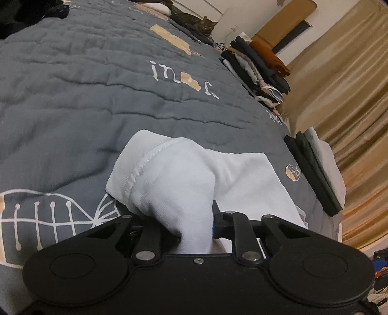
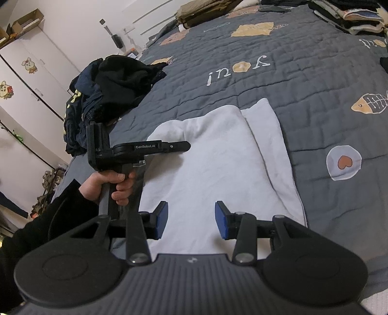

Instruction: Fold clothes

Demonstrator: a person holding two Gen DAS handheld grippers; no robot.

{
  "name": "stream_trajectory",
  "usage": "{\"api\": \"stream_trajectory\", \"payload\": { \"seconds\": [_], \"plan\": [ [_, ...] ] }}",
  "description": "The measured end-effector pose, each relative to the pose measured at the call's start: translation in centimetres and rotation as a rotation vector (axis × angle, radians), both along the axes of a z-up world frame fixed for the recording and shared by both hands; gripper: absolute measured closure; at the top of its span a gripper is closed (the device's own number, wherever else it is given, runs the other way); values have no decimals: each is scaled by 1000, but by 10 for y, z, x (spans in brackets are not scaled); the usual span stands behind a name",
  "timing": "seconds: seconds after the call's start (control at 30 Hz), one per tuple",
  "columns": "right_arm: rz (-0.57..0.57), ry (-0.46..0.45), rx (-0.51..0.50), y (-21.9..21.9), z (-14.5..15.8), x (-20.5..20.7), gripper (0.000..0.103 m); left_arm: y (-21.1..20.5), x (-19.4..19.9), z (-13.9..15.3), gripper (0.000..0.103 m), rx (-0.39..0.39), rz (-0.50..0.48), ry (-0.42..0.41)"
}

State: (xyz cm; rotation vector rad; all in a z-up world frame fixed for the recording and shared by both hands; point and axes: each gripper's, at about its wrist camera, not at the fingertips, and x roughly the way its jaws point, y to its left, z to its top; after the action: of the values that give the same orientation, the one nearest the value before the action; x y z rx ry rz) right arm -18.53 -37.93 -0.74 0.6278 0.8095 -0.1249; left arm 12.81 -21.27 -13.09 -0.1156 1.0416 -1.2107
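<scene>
A white garment (image 1: 184, 177) lies on the grey quilt (image 1: 72, 97), and a hemmed fold of it is bunched up between the jaws of my left gripper (image 1: 194, 225), which is shut on it. The cloth hides the left pads. In the right wrist view the same white garment (image 2: 213, 157) is spread flat, with a folded strip along its right side. My right gripper (image 2: 191, 220) hovers open over its near edge, blue pads (image 2: 161, 220) apart with nothing between them. A hand (image 2: 114, 181) holds the left gripper (image 2: 179, 146) at the garment's left edge.
A heap of dark clothes (image 2: 109, 80) sits at the bed's left edge. Stacks of folded clothes (image 1: 262, 70) and a smaller dark and white stack (image 1: 315, 169) line the right side by the gold curtain (image 1: 339, 97). A cat (image 1: 196, 23) lies at the far end.
</scene>
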Motion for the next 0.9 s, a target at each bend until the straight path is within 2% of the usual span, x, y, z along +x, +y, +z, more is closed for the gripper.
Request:
{"api": "stream_trajectory", "payload": {
  "seconds": [0.5,0.9],
  "plan": [
    [-11,-2,3,-11,-7,-8,62,-6,-2,1,85,38,3,-30],
    [-54,74,23,-70,-54,-42,62,-11,-3,0,85,71,5,-38]
  ]
}}
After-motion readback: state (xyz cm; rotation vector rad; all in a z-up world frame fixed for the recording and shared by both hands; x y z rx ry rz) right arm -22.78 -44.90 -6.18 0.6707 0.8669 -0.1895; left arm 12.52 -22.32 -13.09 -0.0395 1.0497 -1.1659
